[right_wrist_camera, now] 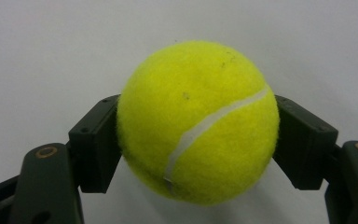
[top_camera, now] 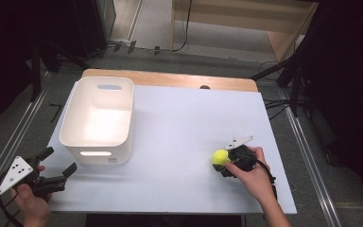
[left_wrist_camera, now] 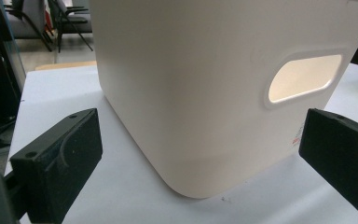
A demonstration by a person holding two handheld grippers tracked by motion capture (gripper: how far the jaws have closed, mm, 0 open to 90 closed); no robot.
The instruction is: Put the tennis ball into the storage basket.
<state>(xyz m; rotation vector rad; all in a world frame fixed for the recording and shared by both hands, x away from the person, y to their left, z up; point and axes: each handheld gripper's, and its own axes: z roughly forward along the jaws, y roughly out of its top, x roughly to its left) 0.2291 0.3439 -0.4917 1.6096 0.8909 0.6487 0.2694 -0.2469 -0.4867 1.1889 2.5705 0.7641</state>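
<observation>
Only blurred bin (left_wrist_camera: pixel 223 93) sticker (left_wrist_camera: pixel 297 136), unreadable

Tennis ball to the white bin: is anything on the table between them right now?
Nothing visible. The tennis ball sits in the right tongs at the table's right side, and the white surface between it and the white bin is bare. The left tongs hang open at the bin's near-left corner, off that path.

My white table (top_camera: pixel 179 137) has a bare wooden strip (top_camera: pixel 170 79) along its far edge. On its left side stands a white bin (top_camera: pixel 98 118); near its right edge lies a yellow tennis ball (top_camera: pixel 220 157).
</observation>
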